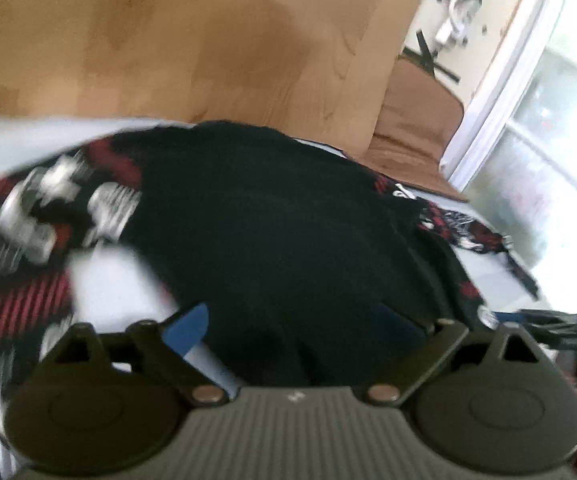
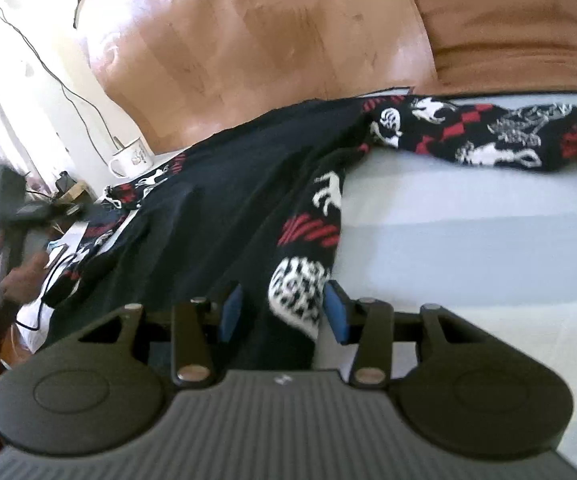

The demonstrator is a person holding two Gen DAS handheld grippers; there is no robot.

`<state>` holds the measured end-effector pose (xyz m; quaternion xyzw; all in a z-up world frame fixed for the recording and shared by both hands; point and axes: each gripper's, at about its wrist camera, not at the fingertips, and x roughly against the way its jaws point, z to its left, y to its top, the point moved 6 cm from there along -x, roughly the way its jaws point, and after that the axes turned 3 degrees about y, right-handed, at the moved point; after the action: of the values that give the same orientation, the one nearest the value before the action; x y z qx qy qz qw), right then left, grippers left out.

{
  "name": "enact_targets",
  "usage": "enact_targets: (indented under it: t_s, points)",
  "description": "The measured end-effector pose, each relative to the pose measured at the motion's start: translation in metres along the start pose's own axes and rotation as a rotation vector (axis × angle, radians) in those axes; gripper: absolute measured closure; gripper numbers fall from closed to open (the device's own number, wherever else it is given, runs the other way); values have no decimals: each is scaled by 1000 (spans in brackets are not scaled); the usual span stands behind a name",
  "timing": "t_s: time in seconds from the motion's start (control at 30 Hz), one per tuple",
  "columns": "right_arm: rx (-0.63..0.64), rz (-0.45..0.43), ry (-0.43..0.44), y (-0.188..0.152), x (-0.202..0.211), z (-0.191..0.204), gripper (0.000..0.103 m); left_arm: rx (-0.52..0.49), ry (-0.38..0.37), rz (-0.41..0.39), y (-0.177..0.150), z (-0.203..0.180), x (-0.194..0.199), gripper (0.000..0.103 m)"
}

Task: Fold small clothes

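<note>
A black garment [image 1: 272, 216] with a red and white print lies spread on a pale blue-grey surface [image 1: 104, 276]; the left wrist view is blurred. My left gripper [image 1: 296, 332] is open, with black cloth bunched between its blue pads [image 1: 186, 330]. In the right wrist view the same garment [image 2: 224, 200] runs from lower centre to the far right, its patterned sleeve [image 2: 508, 136] stretched along the back. My right gripper [image 2: 284, 312] is part open, its blue pads [image 2: 336, 312] on either side of the garment's printed edge.
A white mug [image 2: 132, 158] stands at the surface's far left corner beside cables. My left hand holding the other gripper [image 2: 4, 204] shows at the left edge. A wooden floor [image 1: 192, 40] and a brown cushion [image 2: 500, 20] lie beyond the surface.
</note>
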<state>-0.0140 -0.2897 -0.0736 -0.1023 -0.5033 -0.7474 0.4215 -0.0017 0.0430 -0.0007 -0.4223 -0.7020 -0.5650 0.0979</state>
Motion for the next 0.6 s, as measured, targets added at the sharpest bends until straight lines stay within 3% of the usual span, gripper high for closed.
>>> enact_targets:
  t_s: [0.13, 0.27, 0.33, 0.37, 0.4, 0.43, 0.5, 0.6]
  points:
    - [-7, -4, -16, -7, 4, 8, 55, 78, 27, -14, -38, 2, 36, 8]
    - [4, -8, -18, -17, 12, 12, 55, 107, 33, 28, -71, -4, 46, 11]
    - [4, -30, -32, -22, 18, 14, 79, 73, 71, 41, -85, -17, 43, 32]
    - [9, -27, -50, -26, 17, 17, 94, 28, 113, 31, -89, -24, 42, 52]
    - [8, -34, -70, -28, 19, 20, 94, -30, 145, 46, -94, -28, 44, 80]
    - [5, -45, -82, -28, 21, 22, 94, -49, 169, 58, -95, -31, 43, 93]
    - [4, -77, -105, -27, 35, 29, 97, -15, 135, 71, -93, -28, 51, 94]
    - [8, -127, -148, -25, 71, 37, 97, 62, 96, 30, -86, -11, 80, 95]
